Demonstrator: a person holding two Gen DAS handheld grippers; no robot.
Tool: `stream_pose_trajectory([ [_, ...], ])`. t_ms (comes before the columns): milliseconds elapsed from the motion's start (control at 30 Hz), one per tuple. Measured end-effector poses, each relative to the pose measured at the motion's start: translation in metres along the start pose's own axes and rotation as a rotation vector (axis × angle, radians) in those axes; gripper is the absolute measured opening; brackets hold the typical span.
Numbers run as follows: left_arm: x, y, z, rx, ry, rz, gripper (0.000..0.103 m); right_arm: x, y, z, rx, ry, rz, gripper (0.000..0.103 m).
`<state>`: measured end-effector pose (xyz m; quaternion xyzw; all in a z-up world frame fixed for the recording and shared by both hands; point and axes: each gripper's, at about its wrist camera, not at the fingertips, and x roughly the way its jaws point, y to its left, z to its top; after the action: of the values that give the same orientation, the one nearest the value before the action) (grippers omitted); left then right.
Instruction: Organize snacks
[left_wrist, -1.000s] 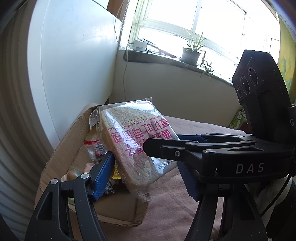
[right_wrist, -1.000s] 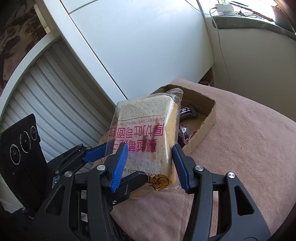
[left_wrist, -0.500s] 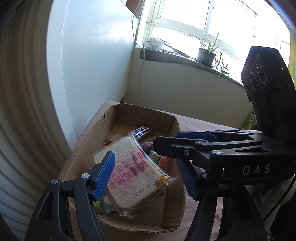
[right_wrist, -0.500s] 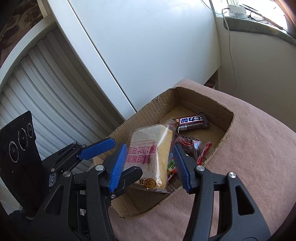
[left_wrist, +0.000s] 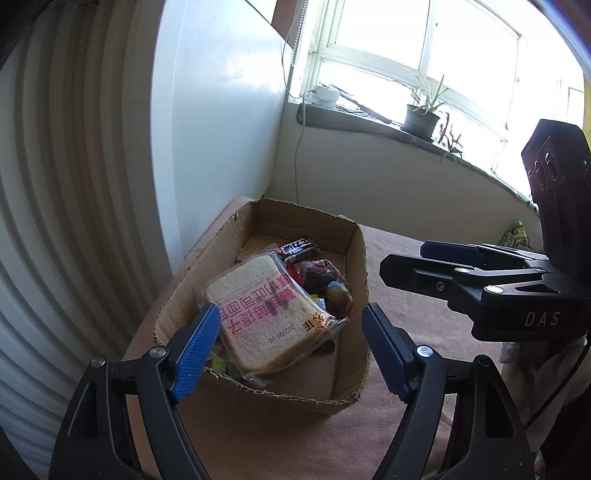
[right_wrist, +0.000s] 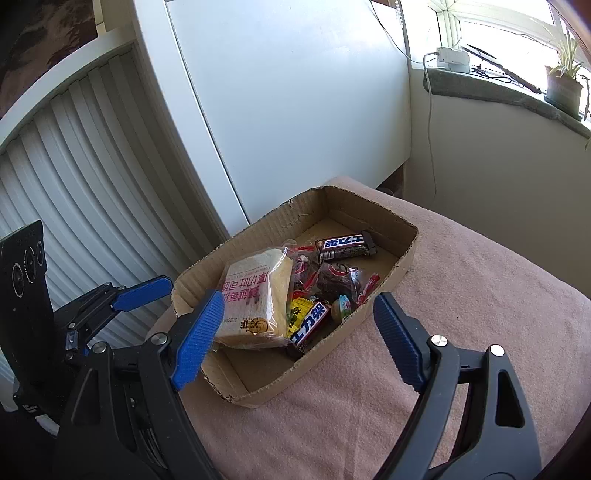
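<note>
1. Released since a second ago, the clear-wrapped pink-lettered bread slice pack (right_wrist: 255, 299) lies in the shallow brown cardboard box (right_wrist: 384, 280).
2. Right claw (right_wrist: 295, 332) gapes empty above it.
3. Left claw (left_wrist: 284, 347) gapes too.
4. Dark chocolate bars (right_wrist: 345, 246) lie beyond.

I am seeing a matt corrugated cardboard box (right_wrist: 402, 254); glossy clear plastic wrapping the bread (left_wrist: 266, 314); soft pink cloth (right_wrist: 461, 295) lying beneath
</note>
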<state>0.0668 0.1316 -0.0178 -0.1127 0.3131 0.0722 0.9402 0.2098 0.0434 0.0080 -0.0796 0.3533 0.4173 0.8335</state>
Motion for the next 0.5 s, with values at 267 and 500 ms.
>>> stream_pose_trajectory([
  [267, -0.025, -0.006, -0.007, 0.001, -0.029, 0.084, 0.081, -0.041, 0.005, -0.030, 0.011, -0.076, -0.079, 0.096],
  [500, -0.037, -0.007, -0.013, -0.027, -0.030, 0.086, 0.081, -0.069, 0.009, -0.052, 0.022, -0.125, -0.168, 0.102],
])
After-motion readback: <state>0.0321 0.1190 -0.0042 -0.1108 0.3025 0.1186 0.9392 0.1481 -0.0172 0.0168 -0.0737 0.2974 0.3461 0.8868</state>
